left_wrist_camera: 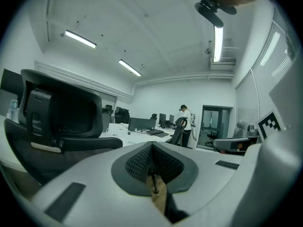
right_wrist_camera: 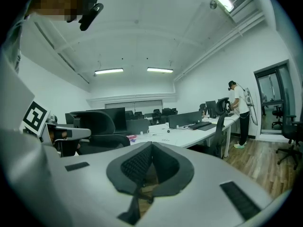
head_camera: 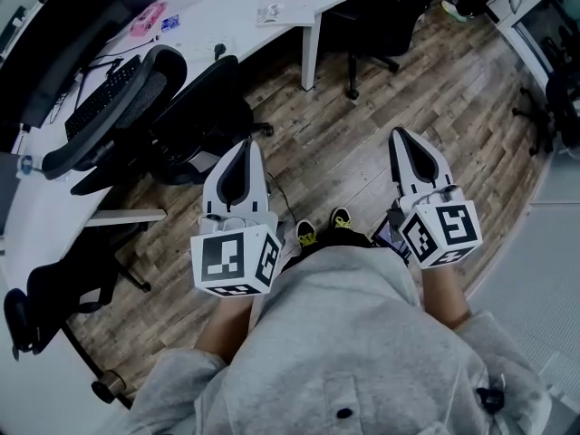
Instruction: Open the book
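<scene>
- left gripper (head_camera: pixel 248 149), right gripper (head_camera: pixel 401 140): jaws together, empty; both well short of desk (head_camera: pixel 227 36)
- book (head_camera: pixel 284 4) apparently the white one on desk, closed; task not started

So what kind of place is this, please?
It looks like an open-plan office: a long white desk with a keyboard on it, a black office chair beside it, and rows of monitors further back.

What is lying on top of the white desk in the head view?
A keyboard, a pink item and a white printed booklet; the black chair covers part of the desk's near edge.
</scene>
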Available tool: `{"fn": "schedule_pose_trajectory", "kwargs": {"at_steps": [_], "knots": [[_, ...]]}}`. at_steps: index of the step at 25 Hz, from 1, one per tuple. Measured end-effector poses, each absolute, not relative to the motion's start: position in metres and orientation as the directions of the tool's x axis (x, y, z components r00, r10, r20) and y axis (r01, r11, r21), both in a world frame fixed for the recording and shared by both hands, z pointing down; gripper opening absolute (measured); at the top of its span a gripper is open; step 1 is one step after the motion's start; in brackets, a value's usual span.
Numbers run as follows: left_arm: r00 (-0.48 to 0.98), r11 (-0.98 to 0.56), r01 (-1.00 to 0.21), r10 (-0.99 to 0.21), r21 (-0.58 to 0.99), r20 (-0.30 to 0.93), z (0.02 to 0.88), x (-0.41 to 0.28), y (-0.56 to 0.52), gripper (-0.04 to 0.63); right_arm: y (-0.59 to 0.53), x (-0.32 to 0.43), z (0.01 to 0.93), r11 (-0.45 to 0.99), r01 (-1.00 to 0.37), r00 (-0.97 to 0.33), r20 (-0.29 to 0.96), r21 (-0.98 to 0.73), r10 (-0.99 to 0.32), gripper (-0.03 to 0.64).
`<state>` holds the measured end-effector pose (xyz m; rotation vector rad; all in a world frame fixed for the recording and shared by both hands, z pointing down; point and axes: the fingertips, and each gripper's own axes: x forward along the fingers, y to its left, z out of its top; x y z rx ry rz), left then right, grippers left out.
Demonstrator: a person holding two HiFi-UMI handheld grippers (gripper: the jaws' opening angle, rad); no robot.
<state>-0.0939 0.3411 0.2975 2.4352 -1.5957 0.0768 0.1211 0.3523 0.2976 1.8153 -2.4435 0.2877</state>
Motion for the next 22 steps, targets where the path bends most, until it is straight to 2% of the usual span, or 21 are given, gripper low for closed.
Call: {"fn": "schedule_pose_trajectory", "kwargs": {"at_steps": [22], "knots": [[0.428,-0.406,-0.902,-0.885,0.149,0.181,0.3,-0.055,0.284,0.009,0.295,0.152,0.302,0.294,-0.951,-0.307,0.163,-0.101,-0.938,0.026]]}}
